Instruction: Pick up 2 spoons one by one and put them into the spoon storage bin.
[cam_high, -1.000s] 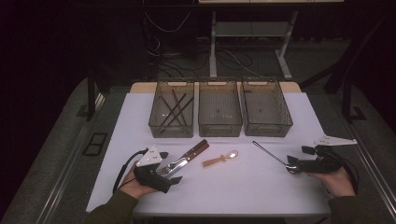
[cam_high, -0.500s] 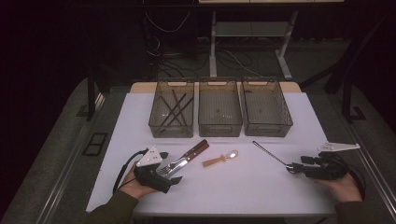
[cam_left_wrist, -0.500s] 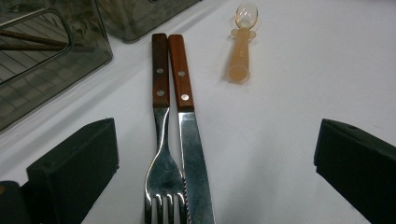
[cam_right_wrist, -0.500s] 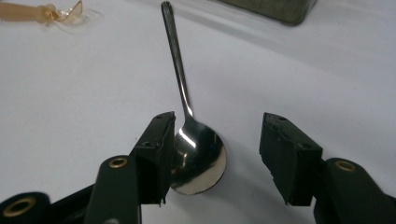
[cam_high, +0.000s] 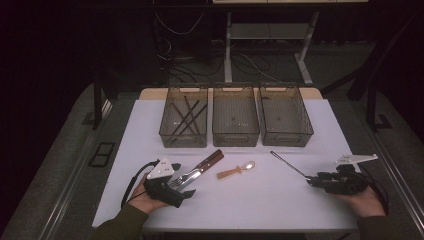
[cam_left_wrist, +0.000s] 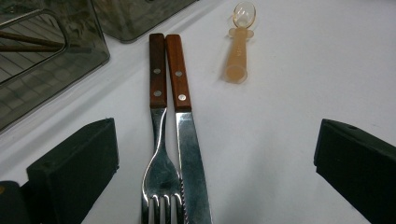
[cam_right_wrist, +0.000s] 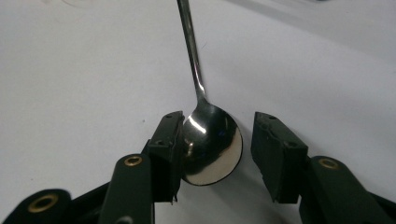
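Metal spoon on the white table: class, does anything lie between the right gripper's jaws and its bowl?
Nothing visible does. The right gripper straddles the shiny metal spoon: one jaw touches the bowl's edge, the other stands apart. The jaws have just been closing.

Bare table (cam_high: 280, 200) lies open between fork (cam_high: 181, 179) and metal spoon (cam_high: 290, 164).

1. On my counter (cam_high: 300, 210), three bins stand in a row at the far side: the left bin (cam_high: 183, 118) with sticks (cam_high: 186, 116) in it, the middle bin (cam_high: 235, 116), the right bin (cam_high: 285, 116).
2. Before the left bin, a fork (cam_left_wrist: 161, 158) and knife (cam_left_wrist: 184, 135) lie side by side, touching.
3. Just right of them lies a small spoon (cam_high: 236, 171).
4. Farther right, a long spoon (cam_right_wrist: 210, 140) lies between the jaws of my right gripper (cam_right_wrist: 217, 140).
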